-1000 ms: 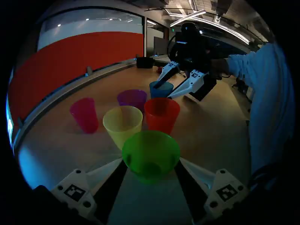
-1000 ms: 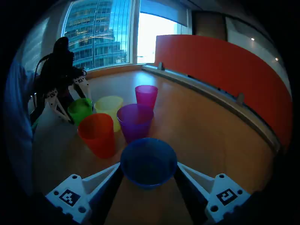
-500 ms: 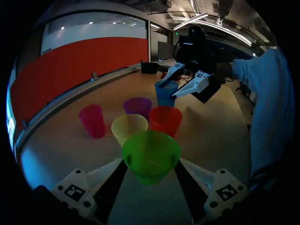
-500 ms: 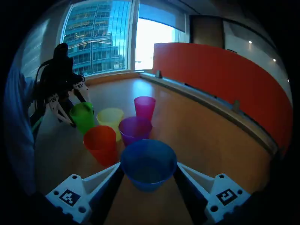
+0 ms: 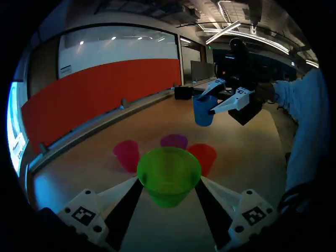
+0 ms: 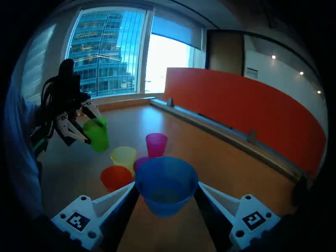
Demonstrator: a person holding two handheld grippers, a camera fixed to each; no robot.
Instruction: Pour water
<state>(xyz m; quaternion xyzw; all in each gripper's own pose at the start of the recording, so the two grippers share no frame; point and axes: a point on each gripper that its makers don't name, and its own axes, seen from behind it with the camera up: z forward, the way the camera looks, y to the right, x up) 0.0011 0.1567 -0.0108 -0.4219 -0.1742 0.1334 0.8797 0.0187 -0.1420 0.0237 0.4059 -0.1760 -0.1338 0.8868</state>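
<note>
1. Left tool (image 5: 169,181): two white fingers were clenched on the green cup (image 5: 169,172), one pressing each side of its wall. The cup was upright, mouth upward, and held clear above the desk (image 6: 218,168). Whether it held water could not be told.
2. Right tool (image 6: 166,187): its two white fingers were likewise clamped on the blue cup (image 6: 166,180), one on each side. This cup was also upright and lifted off the desk. Its contents could not be made out.
3. Relation of the two: in the left gripper view the blue cup hung in the air beyond and above the standing cups. In the right gripper view the green cup hung off to the left of them. The two held cups were well apart.
4. Standing cups, four: orange cup (image 6: 116,177), yellow cup (image 6: 123,156), purple cup (image 5: 174,141) and pink cup (image 6: 156,144). All stood upright on the desk in a close cluster, the yellow just beside the orange.
5. The desk had a wooden top.
6. Sleeve (image 5: 306,117): light-coloured, on the person's arm behind the right tool.
7. Orange-red partition (image 5: 96,90): ran along the desk's edge, behind a grey rail.
8. Window (image 6: 109,54): tall panes, with tower blocks outside.
</note>
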